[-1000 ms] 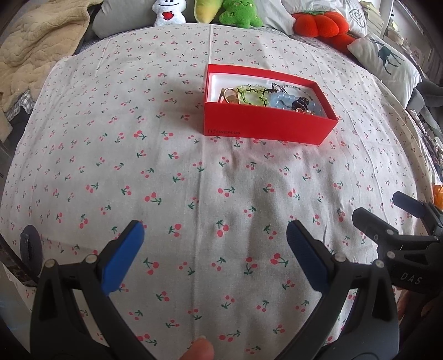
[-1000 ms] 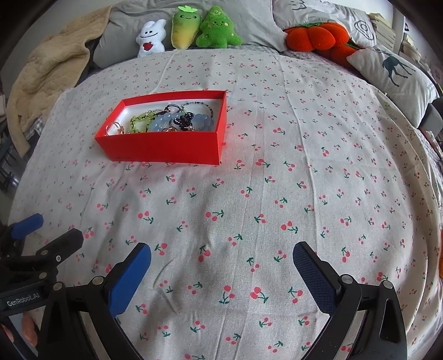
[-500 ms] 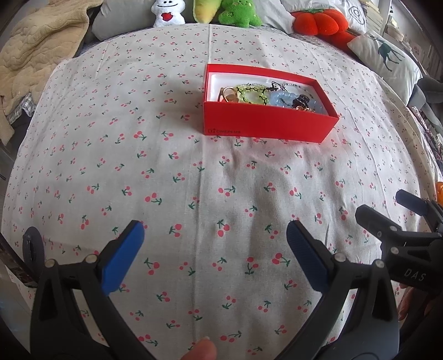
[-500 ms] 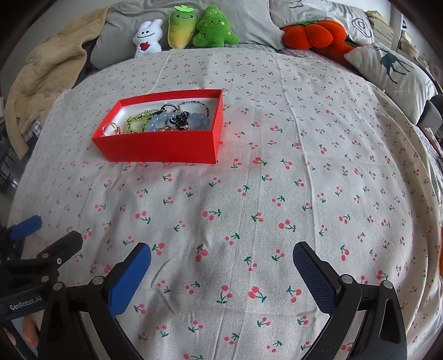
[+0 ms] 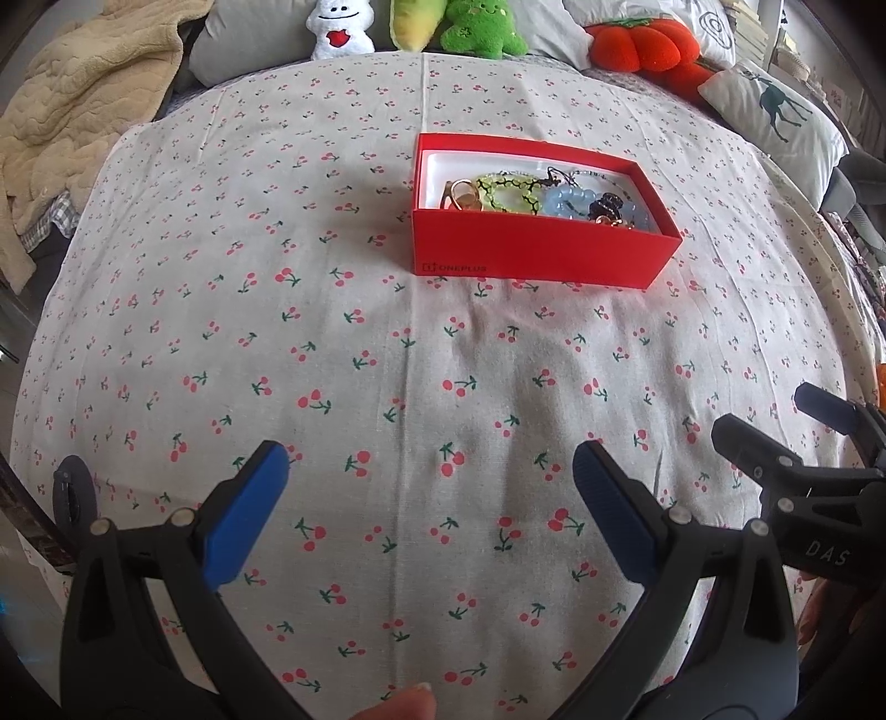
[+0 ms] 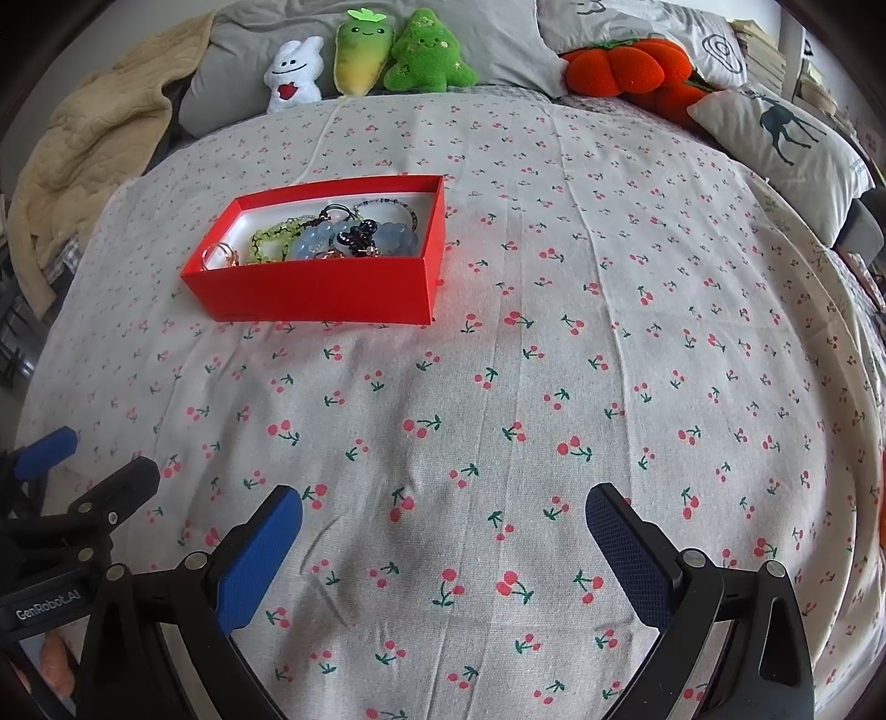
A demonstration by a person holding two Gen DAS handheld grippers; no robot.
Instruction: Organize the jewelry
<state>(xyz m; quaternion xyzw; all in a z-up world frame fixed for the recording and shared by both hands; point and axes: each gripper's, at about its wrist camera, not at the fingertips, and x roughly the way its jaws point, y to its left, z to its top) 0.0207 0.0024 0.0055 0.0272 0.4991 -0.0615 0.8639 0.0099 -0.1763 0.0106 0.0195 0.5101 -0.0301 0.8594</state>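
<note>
Left wrist view looks along the left hand-held gripper (image 5: 429, 465), whose blue pads stand wide apart with nothing between them, low over a bed (image 5: 166, 310) spread with a white sheet printed in small red cherries. Ahead of it and a little to its right sits a red box (image 5: 531, 249), lid off, resting flat on the sheet. Inside lies a tangle of jewelry (image 5: 531, 194): gold rings at the near-left corner, a yellow-green beaded bracelet beside them, then pale blue beads and a dark piece toward the right. The pieces overlap, so single items are hard to separate.

From the right wrist view, the right hand-held gripper (image 6: 443, 512) is likewise spread wide and holds nothing; the box (image 6: 315, 293) lies ahead and well to its left. The left tool shows at that view's lower left edge, cut off by the frame.

Beyond the box, along the head of the bed, stand plush toys (image 6: 410, 55) in white, yellow-green and green against a grey pillow (image 6: 498, 39), with an orange plush (image 6: 620, 69) and a deer-print cushion (image 6: 775, 133) far to the right. A beige quilted blanket (image 6: 77, 149) hangs at the far left edge.

Bare sheet runs between both tools and the box, and wide to the right of it. A fingertip (image 5: 398, 706) pokes in at the bottom of the left view, mostly cropped.
</note>
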